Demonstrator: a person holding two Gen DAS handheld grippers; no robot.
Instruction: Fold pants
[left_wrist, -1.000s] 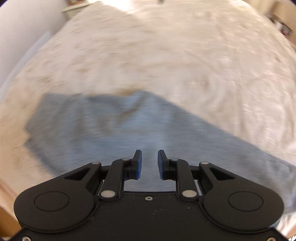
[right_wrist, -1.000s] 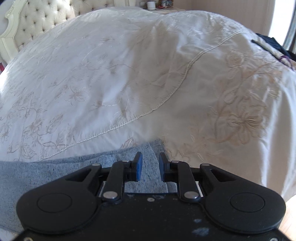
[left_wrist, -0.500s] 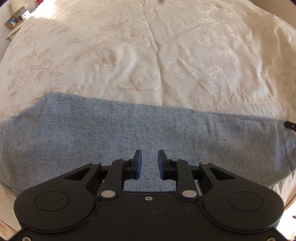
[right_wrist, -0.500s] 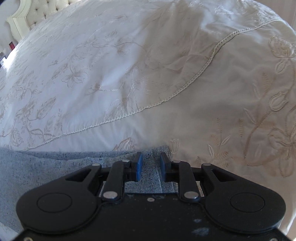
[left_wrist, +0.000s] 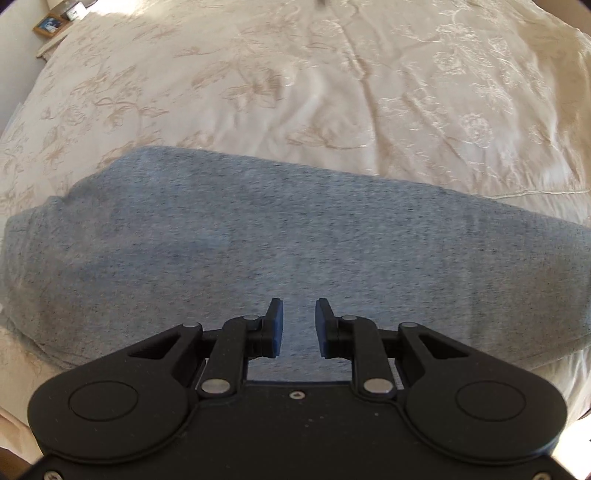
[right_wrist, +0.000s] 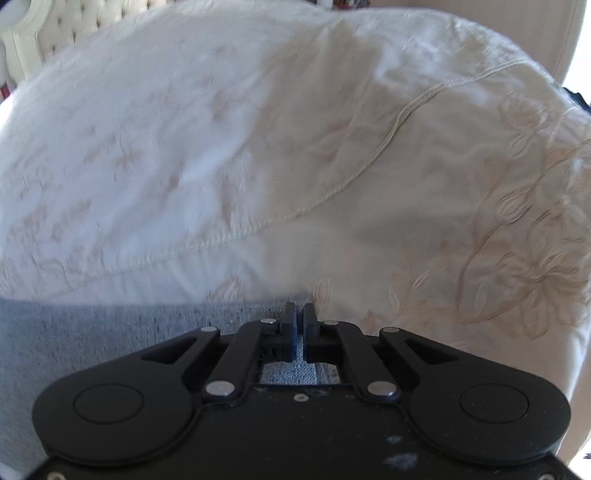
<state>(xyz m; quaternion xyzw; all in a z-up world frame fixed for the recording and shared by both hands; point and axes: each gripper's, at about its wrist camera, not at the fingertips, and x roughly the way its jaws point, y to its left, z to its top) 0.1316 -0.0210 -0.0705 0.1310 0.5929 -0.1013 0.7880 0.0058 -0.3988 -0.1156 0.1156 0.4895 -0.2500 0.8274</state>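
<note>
Grey heathered pants (left_wrist: 280, 240) lie flat across the cream bedspread (left_wrist: 332, 92), in a long band from left to right. My left gripper (left_wrist: 298, 317) is open and empty, just above the middle of the pants near their front edge. In the right wrist view the pants (right_wrist: 92, 332) fill the lower left. My right gripper (right_wrist: 299, 314) is shut on the right end of the pants, with grey cloth showing between and behind the pads.
The embroidered bedspread (right_wrist: 332, 166) covers the whole bed. A tufted headboard (right_wrist: 55, 22) stands at the far left in the right wrist view. A nightstand with a picture frame (left_wrist: 48, 24) sits at the far left corner.
My right gripper has closed on the pants' end. My left gripper has moved closer over the pants and stays open.
</note>
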